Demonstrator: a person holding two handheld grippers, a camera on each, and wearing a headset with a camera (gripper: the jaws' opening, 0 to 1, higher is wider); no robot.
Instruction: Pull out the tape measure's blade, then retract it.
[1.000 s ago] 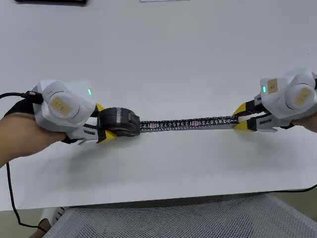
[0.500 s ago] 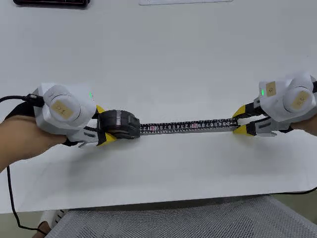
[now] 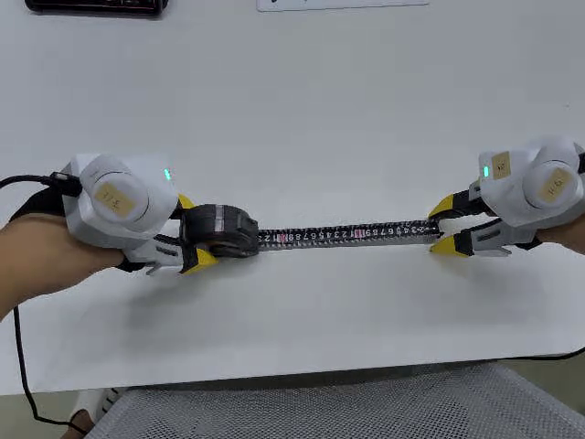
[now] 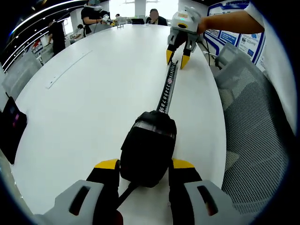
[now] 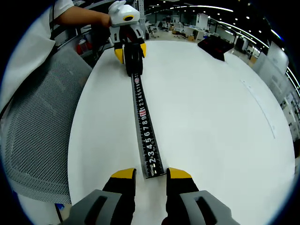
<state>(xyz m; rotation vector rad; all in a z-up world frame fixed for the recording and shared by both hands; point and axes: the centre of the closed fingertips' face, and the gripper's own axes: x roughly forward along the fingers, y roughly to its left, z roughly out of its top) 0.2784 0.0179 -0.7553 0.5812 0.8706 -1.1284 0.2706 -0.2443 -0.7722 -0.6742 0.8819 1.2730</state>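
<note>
A black tape measure case [image 3: 219, 230] lies on the white table [image 3: 302, 119], and my left gripper [image 3: 194, 230] is shut on it from the left. In the left gripper view the case [image 4: 149, 147] sits tight between the yellow-tipped fingers [image 4: 107, 165]. The black blade [image 3: 347, 233] runs out to the right, flat on the table. Its end lies between the spread jaws of my right gripper [image 3: 443, 224], which is open and not touching it. The right gripper view shows the blade [image 5: 145, 126] ending between the fingertips [image 5: 124, 174], with the case [image 5: 133, 54] far off.
A dark flat object [image 3: 96, 5] and a white strip [image 3: 343, 4] lie at the table's far edge. A black cable [image 3: 18, 338] hangs off the front left. A mesh chair seat [image 3: 320, 402] sits below the near edge. People stand far off [image 4: 93, 11].
My right gripper's jaws have spread apart and let go of the blade's end. The blade stays pulled out at about the same length. My left gripper still holds the case.
</note>
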